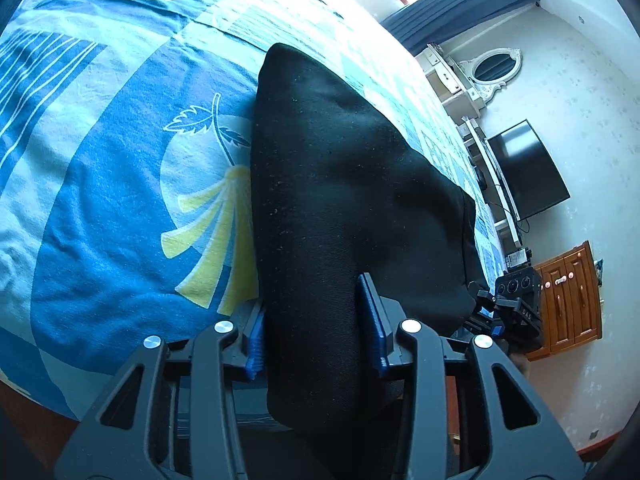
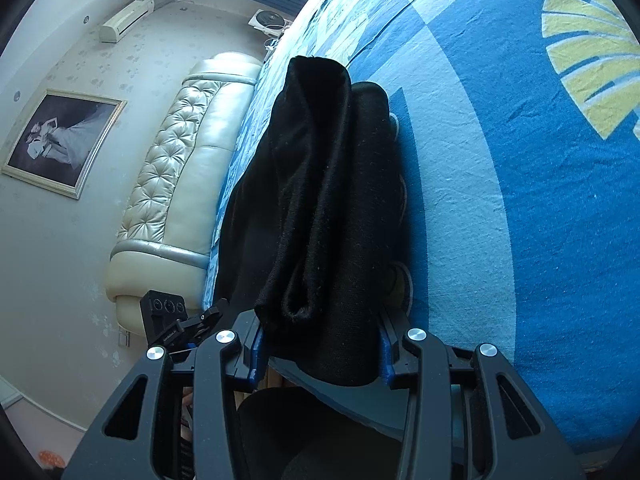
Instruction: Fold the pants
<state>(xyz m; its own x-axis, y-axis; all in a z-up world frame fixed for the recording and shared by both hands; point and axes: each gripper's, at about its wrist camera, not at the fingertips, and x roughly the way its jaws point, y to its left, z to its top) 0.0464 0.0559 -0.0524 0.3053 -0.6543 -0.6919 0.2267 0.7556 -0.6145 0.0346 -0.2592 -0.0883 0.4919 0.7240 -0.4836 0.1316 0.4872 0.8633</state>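
Left wrist view
Pants (image 1: 340, 184): black, folded into a long bundle on the bed (image 1: 100, 184); the long axis runs straight away from the left gripper (image 1: 316, 320), and the far end narrows to a rounded tip.
Place to the tool: the near end of the bundle lies between the two blue pads (image 1: 376, 320) and fills the gap; the cloth reaches back over the gripper body.
Left gripper state: jaws partly apart with the pants between them; the pads touch the cloth on both sides, but I cannot tell if they press.
Other gripper: a black device (image 1: 516, 300) shows to the right, at the edge of the bundle.

Right wrist view
Pants (image 2: 328, 208): several layers stacked, edges rolled; the long axis points away from the right gripper (image 2: 320, 344).
Place to the tool: the near end sits between the pads, on the bed (image 2: 540, 208).
Right gripper state: jaws partly apart around the thick fold; firm grip or not, I cannot tell.
Left of the tool: a cream padded headboard (image 2: 176, 184).
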